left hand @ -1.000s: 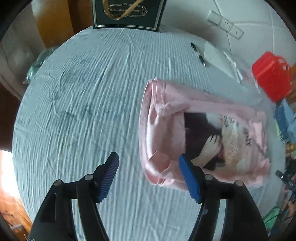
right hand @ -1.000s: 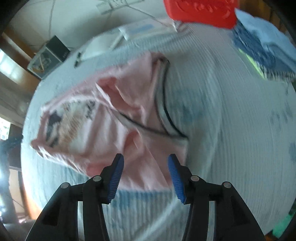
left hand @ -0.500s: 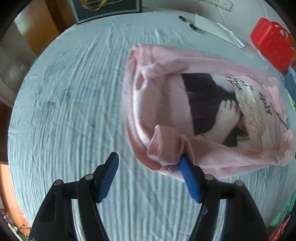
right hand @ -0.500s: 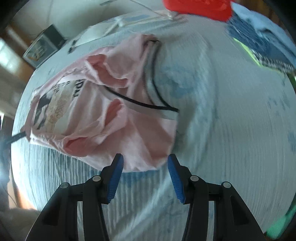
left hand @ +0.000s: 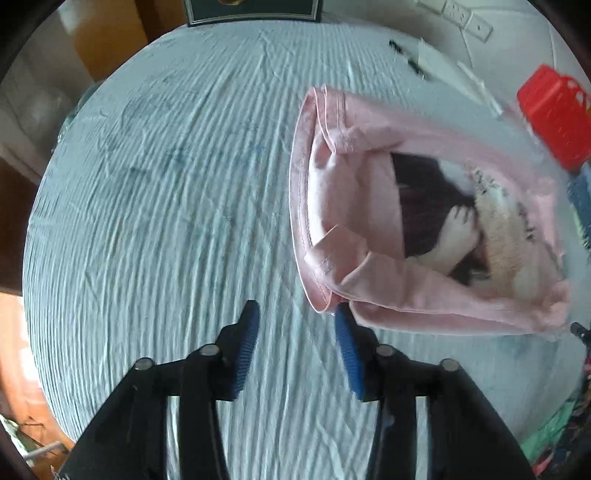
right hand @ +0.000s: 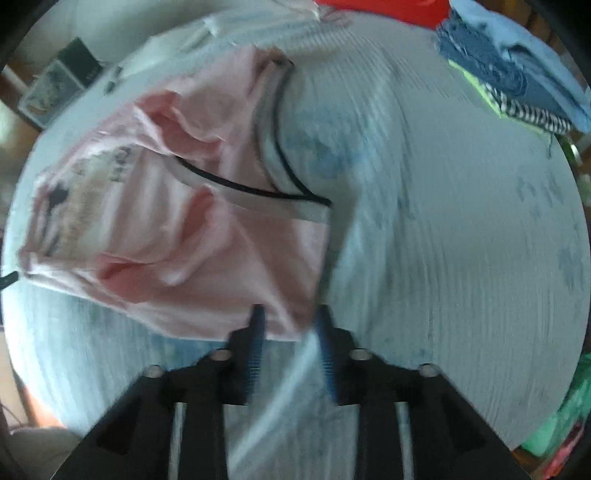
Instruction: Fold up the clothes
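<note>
Left gripper released beside the shirt hem; right gripper released over its corner (bedsheet leftward bare).

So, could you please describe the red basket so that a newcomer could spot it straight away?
Start from the pale blue ribbed sheet that covers the work surface, and find the pink T-shirt lying on it. Beyond the shirt's far edge, near the white wall, stands the red basket. It is the only bright red, rigid plastic thing among soft fabrics.

a home bedroom: a sheeted bed, a clothes pile, a wall socket.
</note>
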### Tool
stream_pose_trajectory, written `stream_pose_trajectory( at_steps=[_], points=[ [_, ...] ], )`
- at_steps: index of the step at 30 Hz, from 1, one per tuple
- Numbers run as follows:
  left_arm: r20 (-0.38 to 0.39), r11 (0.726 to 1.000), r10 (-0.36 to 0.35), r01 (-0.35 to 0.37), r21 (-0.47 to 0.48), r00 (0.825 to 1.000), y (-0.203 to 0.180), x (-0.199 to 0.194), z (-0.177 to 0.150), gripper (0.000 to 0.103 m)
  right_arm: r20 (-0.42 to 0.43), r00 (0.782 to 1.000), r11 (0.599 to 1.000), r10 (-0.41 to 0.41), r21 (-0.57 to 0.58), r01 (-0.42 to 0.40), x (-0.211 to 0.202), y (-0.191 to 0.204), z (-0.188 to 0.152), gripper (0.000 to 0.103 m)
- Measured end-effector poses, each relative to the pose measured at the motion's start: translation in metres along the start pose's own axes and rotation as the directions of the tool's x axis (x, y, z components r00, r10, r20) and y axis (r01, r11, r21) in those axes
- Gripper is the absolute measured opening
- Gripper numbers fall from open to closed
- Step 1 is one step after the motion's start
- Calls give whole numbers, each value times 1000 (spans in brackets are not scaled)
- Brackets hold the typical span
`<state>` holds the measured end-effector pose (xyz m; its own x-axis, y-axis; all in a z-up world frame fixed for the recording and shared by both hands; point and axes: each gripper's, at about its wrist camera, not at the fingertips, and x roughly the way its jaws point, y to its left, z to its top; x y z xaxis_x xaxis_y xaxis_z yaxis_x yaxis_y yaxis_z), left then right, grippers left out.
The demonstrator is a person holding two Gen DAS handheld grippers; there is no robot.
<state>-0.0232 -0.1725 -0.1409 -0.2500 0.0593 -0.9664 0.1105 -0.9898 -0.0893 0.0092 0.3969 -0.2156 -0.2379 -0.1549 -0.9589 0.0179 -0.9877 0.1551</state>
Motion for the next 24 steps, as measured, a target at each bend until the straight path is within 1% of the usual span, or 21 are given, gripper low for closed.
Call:
stream_pose_trajectory(
  at_steps=[1,2,3,4,5,7,12,13,15,17,18,20,21,22,24],
  points=[
    [8,1000,-6,6,6,1000,-2,-4,0,57,6,999,999,43,-7,-43,-5,6,1,33],
    [17,1000,-12,12,11,1000,-3,-8,0,57,7,999,999,49,-18,-49,-3,12,6,33],
    [16,1000,-23,23,21,1000,-6,-9,0,57,7,999,998,51,-30,-51,-1,18,10,36],
    [11,999,-37,37,33,999,-10,-8,-1,57,6,999,998,52,-42,-52,1,23,15,43],
    [5,998,-51,51,44,999,-14,-7,-1,57,6,999,997,54,-54,-54,3,29,20,46],
    [-17,996,-58,59,65,998,-25,0,-5,57,5,998,995,57,-78,-57,7,40,29,46],
    [-51,996,-32,36,76,998,-30,19,-5,57,4,998,988,65,-138,-64,17,68,52,45],
    [-58,996,-27,31,78,998,-31,23,-5,57,3,998,987,67,-150,-66,20,74,57,33],
    [-70,996,-15,21,82,997,-32,31,-5,57,2,998,982,70,-173,-69,24,85,66,2],
    [-83,996,-4,11,86,997,-33,38,-5,57,1,997,978,73,-197,-72,28,96,76,2],
    [-83,997,-5,12,79,997,-31,38,-4,57,1,997,975,75,-208,-73,30,102,80,3],
    [-75,998,-14,19,57,997,-22,34,-1,57,7,997,982,78,-172,-76,25,89,76,18],
    [-71,999,-19,22,46,997,-18,32,1,57,10,997,985,80,-152,-77,22,81,73,36],
    [-65,999,-29,31,34,997,-13,29,2,57,13,997,988,81,-132,-79,20,74,71,50],
    [-47,999,-52,52,15,998,-6,21,4,57,20,996,992,84,-92,-82,14,60,65,50]
  ],
)
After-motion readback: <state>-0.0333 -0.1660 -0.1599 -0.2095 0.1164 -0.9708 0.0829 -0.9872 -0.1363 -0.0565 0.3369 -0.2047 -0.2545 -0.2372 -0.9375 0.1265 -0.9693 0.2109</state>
